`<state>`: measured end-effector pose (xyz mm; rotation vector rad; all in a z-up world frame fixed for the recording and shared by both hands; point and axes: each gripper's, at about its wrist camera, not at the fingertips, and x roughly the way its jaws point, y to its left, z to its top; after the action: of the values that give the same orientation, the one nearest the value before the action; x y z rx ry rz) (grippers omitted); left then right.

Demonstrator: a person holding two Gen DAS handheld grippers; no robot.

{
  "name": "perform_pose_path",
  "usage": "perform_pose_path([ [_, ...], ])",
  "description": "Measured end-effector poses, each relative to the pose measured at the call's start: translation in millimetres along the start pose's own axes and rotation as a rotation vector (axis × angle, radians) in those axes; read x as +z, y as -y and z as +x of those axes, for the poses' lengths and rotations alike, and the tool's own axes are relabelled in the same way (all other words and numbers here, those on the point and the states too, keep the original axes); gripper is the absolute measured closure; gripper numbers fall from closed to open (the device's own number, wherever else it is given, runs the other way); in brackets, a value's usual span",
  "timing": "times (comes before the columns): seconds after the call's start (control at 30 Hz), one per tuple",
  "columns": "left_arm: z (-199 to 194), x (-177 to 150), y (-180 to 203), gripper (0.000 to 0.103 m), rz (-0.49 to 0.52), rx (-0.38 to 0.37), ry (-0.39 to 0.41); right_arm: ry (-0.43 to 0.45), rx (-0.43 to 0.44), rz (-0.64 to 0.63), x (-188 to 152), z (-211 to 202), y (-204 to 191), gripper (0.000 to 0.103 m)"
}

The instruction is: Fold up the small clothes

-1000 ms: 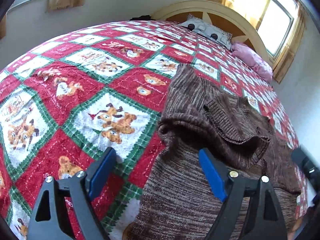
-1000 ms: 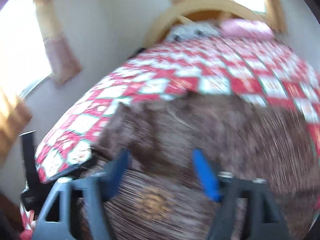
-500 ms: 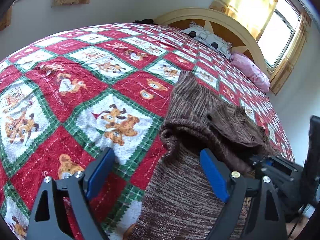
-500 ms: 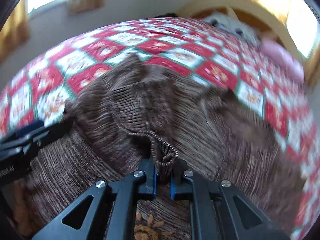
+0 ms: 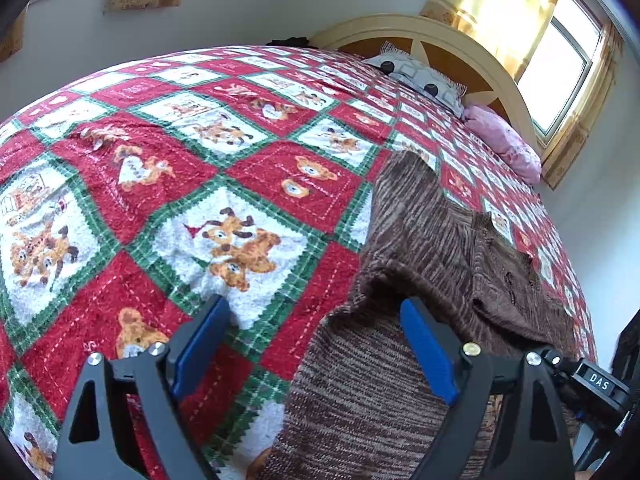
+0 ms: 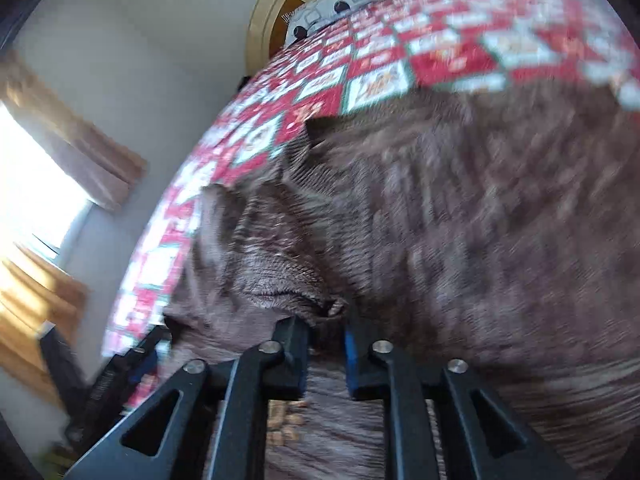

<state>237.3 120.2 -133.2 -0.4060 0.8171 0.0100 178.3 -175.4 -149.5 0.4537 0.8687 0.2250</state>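
Note:
A brown knitted sweater point(image 5: 432, 240) lies partly folded on the red, white and green quilt point(image 5: 240, 160). My left gripper point(image 5: 316, 344) is open and empty, hovering over the sweater's left edge near its folded sleeve. In the right wrist view the sweater point(image 6: 460, 220) fills most of the blurred frame. My right gripper point(image 6: 326, 332) has its jaws nearly closed on a bunched edge of the sweater point(image 6: 316, 304). The right gripper's body also shows at the lower right of the left wrist view point(image 5: 596, 384).
A cream arched headboard point(image 5: 440, 36) stands at the far end with a patterned pillow point(image 5: 416, 76) and a pink pillow point(image 5: 504, 140). Curtained windows point(image 5: 560, 60) are at the right and upper left. The left gripper shows in the right wrist view point(image 6: 120, 372).
My right gripper closed on the sweater's edge and has pulled it across, swinging its view. The left gripper stayed open and rose slightly.

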Motion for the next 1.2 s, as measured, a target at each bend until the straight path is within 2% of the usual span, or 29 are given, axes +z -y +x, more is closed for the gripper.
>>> perform_pose_path([
  [0.07, 0, 0, 1, 0.013, 0.002, 0.005, 0.0, 0.023, -0.119, -0.133, 2, -5, -16, 0.052],
  [0.2, 0, 0, 1, 0.013, 0.001, 0.003, 0.0, 0.129, -0.378, -0.441, -3, -13, -54, 0.05],
  [0.23, 0, 0, 2, 0.013, 0.004, 0.007, 0.0, 0.154, -0.408, -0.516, -7, -13, -66, 0.05],
  [0.33, 0, 0, 0, 0.013, 0.005, 0.007, 0.0, 0.142, -0.353, -0.707, -14, -7, -81, 0.05],
  [0.47, 0, 0, 1, 0.013, 0.004, 0.008, 0.0, 0.139, -0.444, -0.996, -36, 26, -111, 0.05],
  [0.5, 0, 0, 1, 0.013, 0.004, 0.008, 0.0, 0.119, -0.476, -1.044, -39, 37, -114, 0.05],
  [0.57, 0, 0, 2, 0.013, 0.004, 0.008, 0.0, 0.074, -0.48, -1.071, -37, 51, -116, 0.05],
  [0.63, 0, 0, 2, 0.013, 0.002, 0.006, 0.0, 0.077, -0.455, -1.008, -25, 48, -113, 0.054],
  [0.67, 0, 0, 2, 0.013, 0.002, 0.005, 0.0, 0.065, -0.426, -0.937, -15, 45, -107, 0.064],
  [0.7, 0, 0, 1, 0.013, 0.003, 0.006, 0.0, 0.06, -0.399, -0.871, -6, 40, -101, 0.088],
  [0.73, 0, 0, 1, 0.013, 0.003, 0.006, 0.0, 0.055, -0.371, -0.787, 7, 36, -92, 0.093],
  [0.8, 0, 0, 1, 0.013, 0.001, 0.004, 0.0, 0.085, -0.302, -0.606, 27, 23, -73, 0.093],
  [0.87, 1, 0, 2, 0.012, 0.003, 0.006, 0.0, 0.109, -0.184, -0.339, 50, 3, -32, 0.093],
  [0.93, 0, 0, 2, 0.012, 0.004, 0.009, 0.0, 0.119, -0.128, -0.159, 62, -3, 5, 0.093],
  [1.0, 0, 0, 2, 0.012, 0.004, 0.008, 0.0, 0.121, -0.116, -0.078, 64, 0, 26, 0.093],
  [1.1, 0, 0, 2, 0.012, 0.004, 0.009, 0.0, 0.064, -0.08, 0.029, 59, 12, 49, 0.093],
  [1.2, 1, 0, 2, 0.012, 0.005, 0.009, 0.0, 0.097, -0.039, 0.074, 58, 1, 50, 0.09],
])
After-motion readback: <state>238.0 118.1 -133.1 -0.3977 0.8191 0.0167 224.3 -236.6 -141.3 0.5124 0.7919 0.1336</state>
